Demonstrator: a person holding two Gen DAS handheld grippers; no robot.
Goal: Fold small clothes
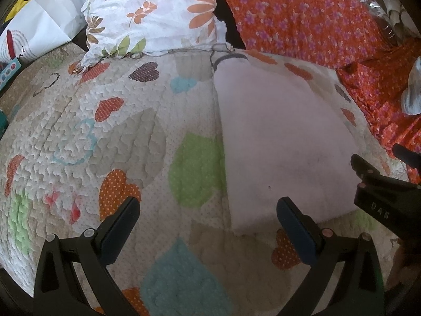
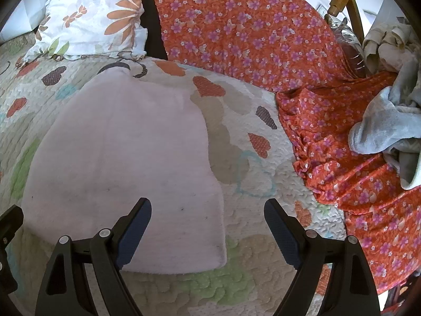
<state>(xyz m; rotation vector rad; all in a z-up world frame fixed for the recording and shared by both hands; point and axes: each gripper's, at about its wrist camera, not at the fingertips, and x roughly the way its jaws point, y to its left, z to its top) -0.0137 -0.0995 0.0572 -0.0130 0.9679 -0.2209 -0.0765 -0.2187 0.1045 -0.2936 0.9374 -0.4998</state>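
A pale pink folded cloth (image 1: pixel 276 142) lies flat on the heart-patterned quilt (image 1: pixel 105 131). It also shows in the right wrist view (image 2: pixel 123 158). My left gripper (image 1: pixel 208 210) is open and empty, over the quilt at the cloth's near left corner. My right gripper (image 2: pixel 208 210) is open and empty, just above the cloth's near right corner. The right gripper also shows at the right edge of the left wrist view (image 1: pixel 381 192).
A floral white pillow (image 1: pixel 152 13) and an orange flowered sheet (image 2: pixel 250 31) lie at the back. A heap of grey clothes (image 2: pixel 389 126) sits at the right. White bags (image 1: pixel 39 26) stand at the far left. A wooden bed frame (image 2: pixel 342 0) is behind.
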